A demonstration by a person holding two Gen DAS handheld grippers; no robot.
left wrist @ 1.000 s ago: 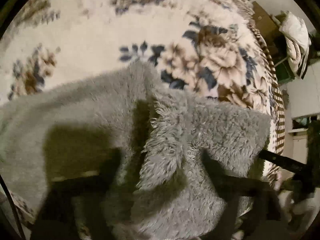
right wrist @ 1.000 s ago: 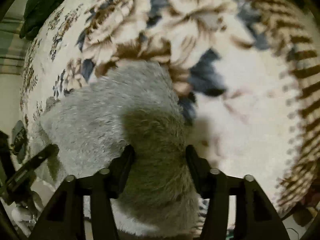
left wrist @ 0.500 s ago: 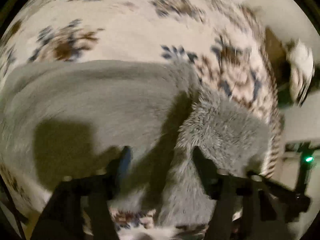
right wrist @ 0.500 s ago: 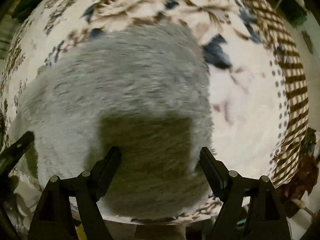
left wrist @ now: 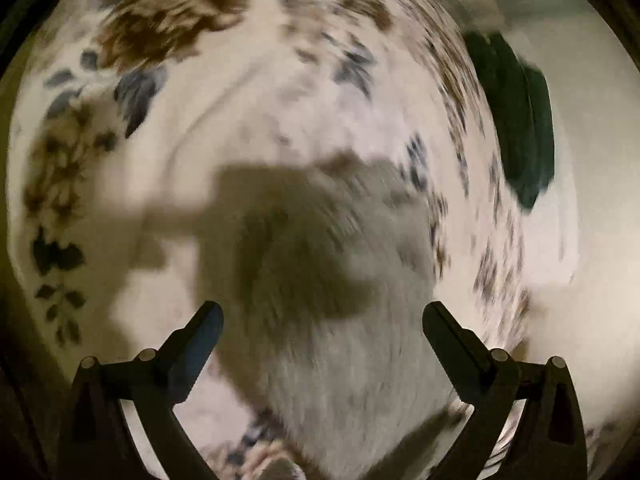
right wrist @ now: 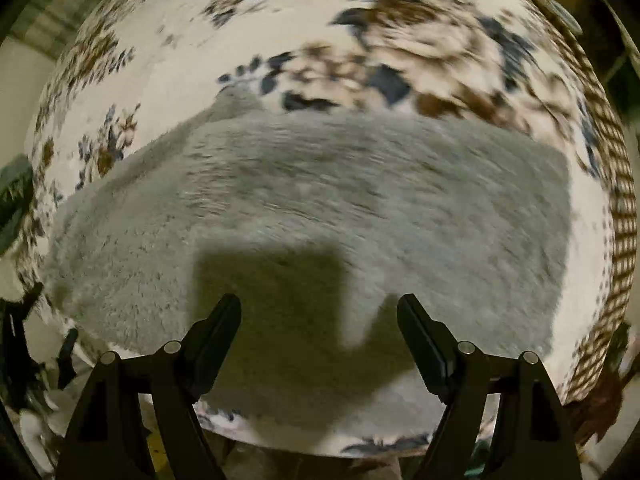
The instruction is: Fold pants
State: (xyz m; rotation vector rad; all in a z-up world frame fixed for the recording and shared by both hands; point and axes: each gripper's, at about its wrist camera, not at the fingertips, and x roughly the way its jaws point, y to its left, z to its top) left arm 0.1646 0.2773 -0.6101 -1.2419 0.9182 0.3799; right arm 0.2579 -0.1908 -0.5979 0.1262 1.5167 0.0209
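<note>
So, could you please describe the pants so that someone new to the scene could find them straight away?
Look at the cream blanket with brown and blue flowers that covers the whole surface. The pants lie on it as a wide folded slab, just beyond the open fingers of the right gripper. They are plain grey and shaggy, the only unpatterned fabric there.

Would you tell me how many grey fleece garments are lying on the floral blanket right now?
1. The grey fleece pants lie flat across the middle of the floral blanket, below both open grippers. Anything under them would be hidden.
</note>
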